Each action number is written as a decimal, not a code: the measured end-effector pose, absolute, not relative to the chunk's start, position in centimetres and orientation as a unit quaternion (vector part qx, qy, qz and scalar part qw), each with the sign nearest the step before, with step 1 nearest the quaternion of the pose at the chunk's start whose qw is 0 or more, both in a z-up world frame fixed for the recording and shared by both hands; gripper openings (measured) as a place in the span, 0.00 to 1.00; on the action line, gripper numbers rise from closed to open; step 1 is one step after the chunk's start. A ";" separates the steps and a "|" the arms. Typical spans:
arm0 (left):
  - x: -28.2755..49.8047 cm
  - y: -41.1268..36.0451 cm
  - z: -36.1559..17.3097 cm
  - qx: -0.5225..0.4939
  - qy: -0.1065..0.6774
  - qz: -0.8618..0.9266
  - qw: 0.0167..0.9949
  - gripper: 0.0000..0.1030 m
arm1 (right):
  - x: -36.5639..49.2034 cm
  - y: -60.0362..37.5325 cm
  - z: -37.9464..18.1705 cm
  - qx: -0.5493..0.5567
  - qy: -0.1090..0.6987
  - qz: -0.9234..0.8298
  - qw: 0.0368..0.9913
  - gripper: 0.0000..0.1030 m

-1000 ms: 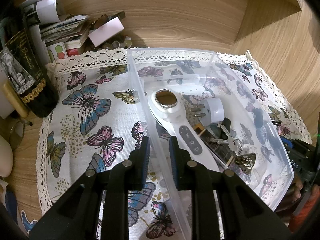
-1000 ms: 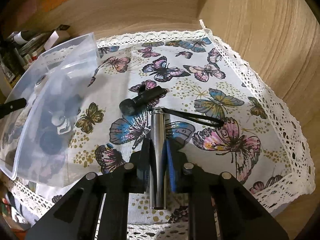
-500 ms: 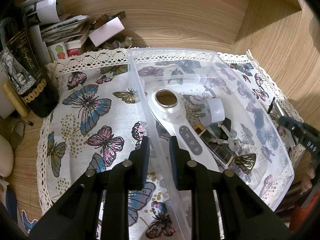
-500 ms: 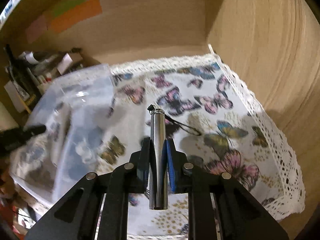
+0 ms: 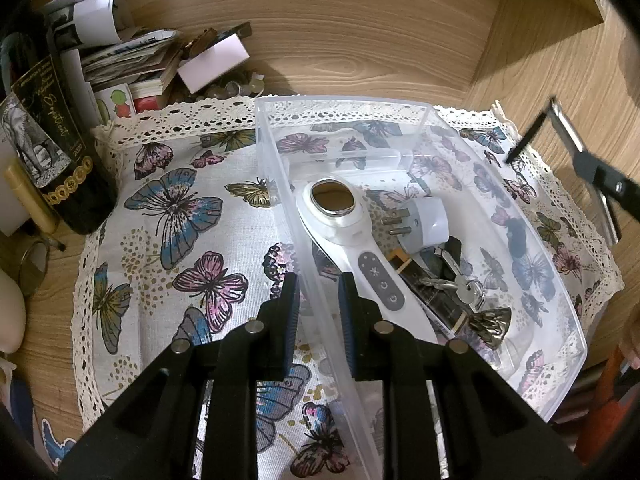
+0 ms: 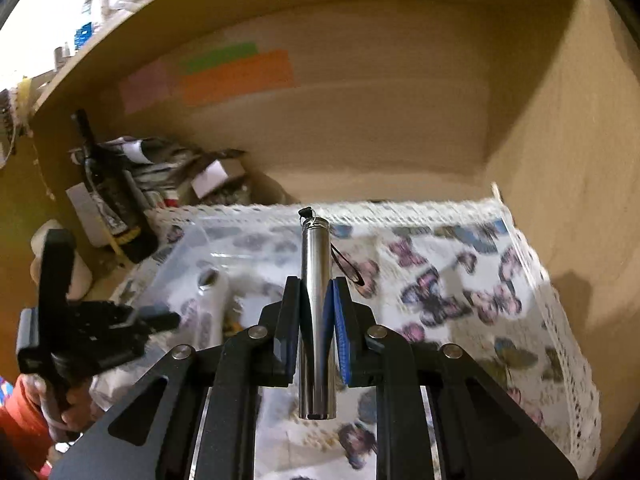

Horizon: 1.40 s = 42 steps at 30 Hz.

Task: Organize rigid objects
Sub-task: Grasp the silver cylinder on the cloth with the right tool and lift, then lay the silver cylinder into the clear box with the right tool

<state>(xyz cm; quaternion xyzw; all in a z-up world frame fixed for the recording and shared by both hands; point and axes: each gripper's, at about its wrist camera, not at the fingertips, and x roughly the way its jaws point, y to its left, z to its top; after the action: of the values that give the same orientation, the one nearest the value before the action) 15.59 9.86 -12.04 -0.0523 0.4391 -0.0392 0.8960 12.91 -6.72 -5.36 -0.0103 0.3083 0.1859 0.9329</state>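
The metal cylinder, which lay on the butterfly cloth a second ago, now hangs above it, clamped between my right gripper pads, cord dangling. So the pickup is done; I judge the carry to the clear bin comes next. My left gripper still pinches the bin's near wall, steadying it.

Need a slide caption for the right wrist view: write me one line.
Right tool grips a metal cylinder above the butterfly cloth, beside the clear bin.
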 end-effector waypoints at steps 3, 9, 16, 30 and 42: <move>15.6 9.8 -12.0 -0.053 0.439 -0.039 0.896 0.19 | 13.0 -5.5 -4.9 -0.022 0.306 0.207 0.929 0.14; 15.6 9.7 -12.0 -0.052 0.439 -0.040 0.896 0.19 | 13.7 -3.1 -5.4 -0.049 0.330 0.256 0.907 0.14; 15.7 9.7 -12.0 -0.052 0.439 -0.040 0.896 0.19 | 14.9 -1.2 -7.4 -0.080 0.375 0.283 0.879 0.14; 15.7 9.7 -12.0 -0.052 0.439 -0.040 0.896 0.19 | 16.6 1.2 -11.4 -0.159 0.457 0.294 0.825 0.14; 15.7 9.7 -12.0 -0.051 0.439 -0.040 0.896 0.19 | 16.8 1.4 -11.6 -0.154 0.463 0.292 0.822 0.14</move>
<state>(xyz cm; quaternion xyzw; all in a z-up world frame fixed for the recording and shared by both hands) 15.69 9.71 -12.01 -0.0514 0.4389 -0.0398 0.8962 16.81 1.35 -11.63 -0.1538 0.4634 0.2922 0.8223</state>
